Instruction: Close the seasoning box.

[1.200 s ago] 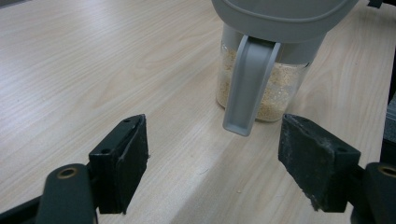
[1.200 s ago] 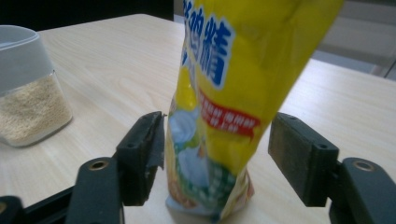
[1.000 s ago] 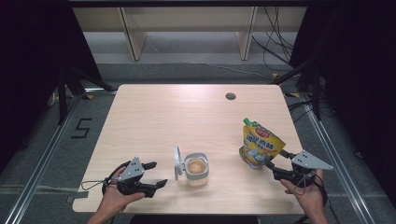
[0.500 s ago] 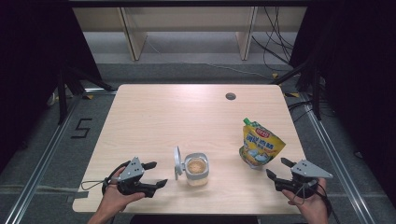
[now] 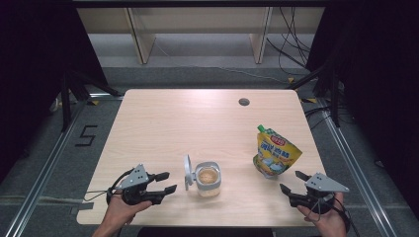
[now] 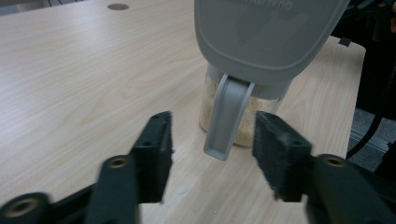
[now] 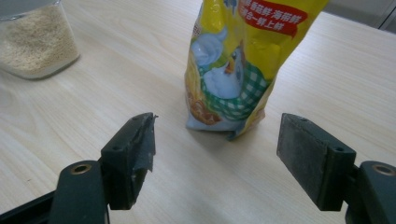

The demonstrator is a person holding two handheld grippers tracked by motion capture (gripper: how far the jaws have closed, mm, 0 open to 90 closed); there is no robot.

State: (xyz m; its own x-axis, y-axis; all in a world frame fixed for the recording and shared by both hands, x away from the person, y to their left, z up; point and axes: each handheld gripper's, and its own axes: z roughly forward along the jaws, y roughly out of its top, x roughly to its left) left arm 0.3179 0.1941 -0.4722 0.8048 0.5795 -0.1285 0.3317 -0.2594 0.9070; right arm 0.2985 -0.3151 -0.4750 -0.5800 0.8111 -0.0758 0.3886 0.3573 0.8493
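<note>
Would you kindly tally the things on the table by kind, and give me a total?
Jars: 1, the clear jar of grains with its grey lid flipped open.
Pouches: 1, the yellow pouch standing upright.
Total: 2

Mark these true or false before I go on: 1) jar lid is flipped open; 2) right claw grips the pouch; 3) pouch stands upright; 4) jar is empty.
1) True: the lid stands open beside the jar.
2) False: the right claw is open, short of the pouch.
3) True.
4) False: it holds pale granules.
The left claw, jaws just closing, has nothing between them.
</note>
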